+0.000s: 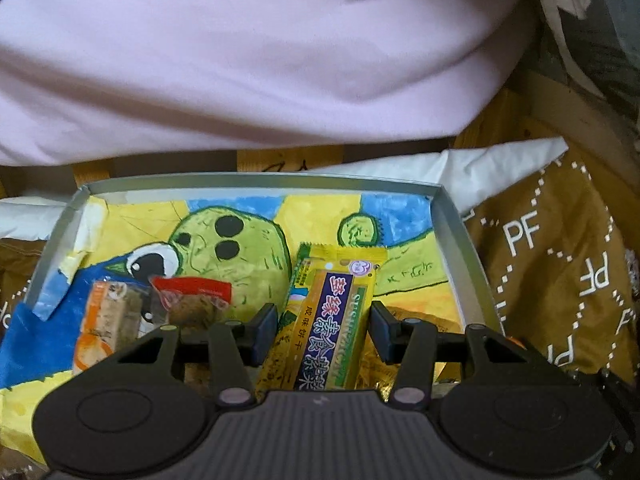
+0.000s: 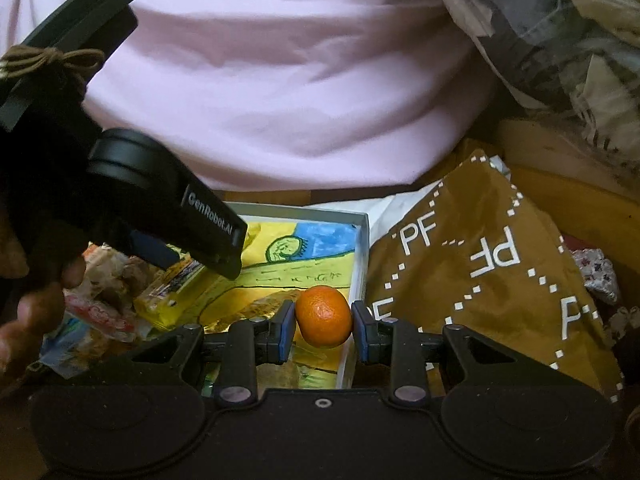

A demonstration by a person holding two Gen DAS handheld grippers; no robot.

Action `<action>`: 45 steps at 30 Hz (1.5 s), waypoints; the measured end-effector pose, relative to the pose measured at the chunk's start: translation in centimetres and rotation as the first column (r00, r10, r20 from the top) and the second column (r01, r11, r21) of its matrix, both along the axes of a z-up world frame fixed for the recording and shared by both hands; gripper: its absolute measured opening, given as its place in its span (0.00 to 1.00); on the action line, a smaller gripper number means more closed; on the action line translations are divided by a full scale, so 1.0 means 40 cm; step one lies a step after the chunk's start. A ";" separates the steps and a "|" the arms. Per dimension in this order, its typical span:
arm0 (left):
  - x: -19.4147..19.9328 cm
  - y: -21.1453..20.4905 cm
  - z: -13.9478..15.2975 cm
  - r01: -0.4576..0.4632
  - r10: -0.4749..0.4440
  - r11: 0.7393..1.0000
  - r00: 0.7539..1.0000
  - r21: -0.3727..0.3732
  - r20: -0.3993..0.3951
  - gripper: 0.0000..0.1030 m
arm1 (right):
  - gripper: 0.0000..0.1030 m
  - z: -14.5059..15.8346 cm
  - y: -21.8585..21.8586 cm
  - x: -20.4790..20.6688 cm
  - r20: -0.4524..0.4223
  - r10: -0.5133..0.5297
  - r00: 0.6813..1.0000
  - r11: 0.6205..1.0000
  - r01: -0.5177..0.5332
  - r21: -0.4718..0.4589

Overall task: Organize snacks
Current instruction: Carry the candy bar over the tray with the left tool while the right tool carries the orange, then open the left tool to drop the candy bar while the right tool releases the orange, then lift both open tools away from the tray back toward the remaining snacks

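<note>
A grey-rimmed tray [image 1: 260, 180] lined with a yellow, blue and green drawing holds the snacks. My left gripper [image 1: 324, 330] is shut on a long yellow snack packet [image 1: 332, 308] with a purple label, low over the tray. In the right wrist view the same left gripper [image 2: 192, 260] reaches in from the left over that packet [image 2: 168, 292]. My right gripper [image 2: 323, 326] is shut on a small orange [image 2: 323, 316], just above the tray's right rim [image 2: 362, 240].
An orange-and-white wrapped bar [image 1: 108, 316], a red-topped packet [image 1: 192, 300] and gold foil [image 1: 384, 368] lie in the tray. A brown "PF" bag [image 2: 480, 272] is to the right. A person's pink garment [image 1: 260, 60] fills the back; a hand [image 2: 24, 312] holds the left gripper.
</note>
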State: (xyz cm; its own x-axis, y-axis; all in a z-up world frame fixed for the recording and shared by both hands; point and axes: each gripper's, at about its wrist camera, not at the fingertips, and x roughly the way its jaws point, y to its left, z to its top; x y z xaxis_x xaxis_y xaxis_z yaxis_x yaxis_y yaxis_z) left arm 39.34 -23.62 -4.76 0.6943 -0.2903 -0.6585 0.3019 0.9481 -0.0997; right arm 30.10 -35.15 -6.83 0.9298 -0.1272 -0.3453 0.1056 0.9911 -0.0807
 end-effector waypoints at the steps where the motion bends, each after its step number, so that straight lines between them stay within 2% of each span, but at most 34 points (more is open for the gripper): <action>1: 0.001 -0.002 -0.003 0.002 -0.002 1.000 1.000 0.003 -0.002 0.52 | 0.31 -0.002 0.001 0.003 0.001 -0.002 1.000 1.000 0.002 0.000; 9: 0.011 0.001 -0.021 0.013 -0.012 1.000 1.000 0.016 -0.020 0.52 | 0.33 -0.011 0.015 0.020 -0.016 0.007 1.000 1.000 -0.007 -0.022; 12: 0.016 0.003 -0.020 0.012 -0.012 1.000 0.999 0.006 -0.033 0.53 | 0.38 -0.009 0.015 0.019 -0.014 0.014 1.000 1.000 -0.014 -0.019; 16: 0.011 0.008 -0.014 0.003 -0.003 1.000 1.000 -0.006 -0.029 0.53 | 0.49 -0.006 0.019 0.018 -0.013 0.027 1.000 0.999 -0.027 -0.027; 17: 0.006 0.011 -0.011 0.000 0.000 1.000 1.000 -0.014 -0.023 0.53 | 0.57 -0.004 0.021 0.017 -0.012 0.030 0.999 0.999 -0.030 -0.028; 19: -0.001 0.017 -0.001 -0.003 0.003 1.000 1.000 -0.027 -0.012 0.56 | 0.66 0.000 0.027 0.010 0.001 0.019 1.000 0.999 -0.019 -0.038; 26: -0.048 0.067 0.063 -0.028 0.034 0.994 0.997 -0.103 0.067 0.71 | 0.77 0.032 0.032 -0.018 0.035 0.007 0.999 1.000 -0.006 -0.031; 30: -0.099 0.112 0.113 -0.041 0.056 0.993 0.990 -0.114 0.128 0.82 | 0.88 0.063 0.043 -0.046 0.072 0.009 0.997 1.000 -0.008 -0.019; 31: -0.113 0.124 0.125 -0.045 0.061 0.993 0.988 -0.111 0.144 0.83 | 0.93 0.072 0.047 -0.056 0.082 0.010 0.997 1.000 -0.009 -0.013; 33: -0.143 0.155 0.148 -0.054 0.071 0.993 0.981 -0.102 0.179 0.86 | 0.97 0.089 0.056 -0.077 0.105 0.016 0.994 1.000 -0.015 -0.005; 38: -0.225 0.230 0.197 -0.109 0.130 0.990 0.959 -0.093 0.253 0.99 | 0.99 0.119 0.092 -0.145 0.153 0.045 0.987 0.999 -0.041 -0.034; 45: -0.341 0.330 0.241 -0.156 0.174 0.984 0.938 -0.080 0.301 0.99 | 0.99 0.152 0.162 -0.249 0.244 0.135 0.960 0.989 -0.117 -0.086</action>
State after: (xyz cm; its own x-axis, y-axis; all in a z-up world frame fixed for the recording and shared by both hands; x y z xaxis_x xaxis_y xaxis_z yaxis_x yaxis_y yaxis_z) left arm 25.71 -10.43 4.88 0.9008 -0.1838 -0.3933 0.1657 0.9829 -0.0798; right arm 20.12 -28.68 -0.73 0.9952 -0.0192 -0.0959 0.0059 0.9905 -0.1373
